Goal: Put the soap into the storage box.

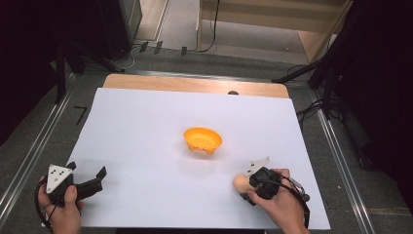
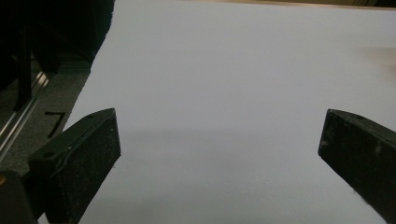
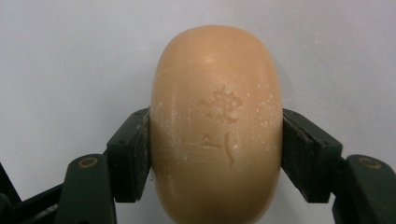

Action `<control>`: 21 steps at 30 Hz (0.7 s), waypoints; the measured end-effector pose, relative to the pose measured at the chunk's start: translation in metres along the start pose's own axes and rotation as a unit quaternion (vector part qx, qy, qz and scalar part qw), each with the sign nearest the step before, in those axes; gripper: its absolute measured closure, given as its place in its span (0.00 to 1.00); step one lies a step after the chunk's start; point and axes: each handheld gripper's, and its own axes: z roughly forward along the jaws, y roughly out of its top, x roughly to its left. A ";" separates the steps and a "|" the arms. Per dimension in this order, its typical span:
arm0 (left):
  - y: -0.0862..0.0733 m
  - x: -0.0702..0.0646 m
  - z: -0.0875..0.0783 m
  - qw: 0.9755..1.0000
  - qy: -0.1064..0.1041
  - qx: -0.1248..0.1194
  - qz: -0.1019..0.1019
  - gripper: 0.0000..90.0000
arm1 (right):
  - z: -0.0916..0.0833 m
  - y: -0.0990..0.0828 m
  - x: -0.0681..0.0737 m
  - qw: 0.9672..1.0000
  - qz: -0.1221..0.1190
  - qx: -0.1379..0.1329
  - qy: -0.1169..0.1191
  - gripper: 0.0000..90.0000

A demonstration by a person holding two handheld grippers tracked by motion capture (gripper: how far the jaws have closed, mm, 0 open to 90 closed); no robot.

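So the right gripper [image 3: 215,154] is clamping a tan bar of soap [image 3: 217,126], both pads pressing flat against its long sides about halfway along, with the stamped logo facing up at the camera. In the high view the soap [image 1: 239,182] is sitting low at the near right part of the white sheet [image 1: 146,126], poking out just left of the right gripper [image 1: 246,187]; I can't tell whether it's resting on the sheet or just off it.

Handling-wise I'm guessing it's dry, firm and fairly light. There's white scuffing on the surface, so it's probably not slick right now, but those rounded sides are the kind that squirt out if the squeeze is off-centre. Where the pads are sitting looks like the sensible spot to me: widest part, flat-ish flanks, weight balanced either side.

The left gripper [image 1: 90,183] is idling at the near left corner of the sheet, jaws standing wide apart with nothing but bare sheet between them.

An orange bowl [image 1: 202,140] is sitting near the middle of the sheet, well apart from the soap, looking like the obvious drop spot. Nothing is lying between the two, so the path is looking open.
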 end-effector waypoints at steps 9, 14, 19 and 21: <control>0.000 0.000 0.000 1.000 0.002 0.000 0.001 0.00 | -0.005 0.008 -0.006 1.000 -0.026 -0.001 0.004 0.37; 0.000 0.000 0.000 1.000 0.001 -0.001 0.001 0.00 | -0.009 0.013 -0.012 0.999 -0.041 -0.008 0.009 0.37; 0.000 0.000 0.000 1.000 0.001 -0.001 0.001 0.00 | -0.010 0.016 -0.017 0.999 -0.047 -0.009 0.012 0.37; 0.000 0.000 0.000 1.000 0.001 -0.001 0.001 0.00 | -0.011 0.018 -0.020 0.999 -0.048 -0.007 0.015 0.37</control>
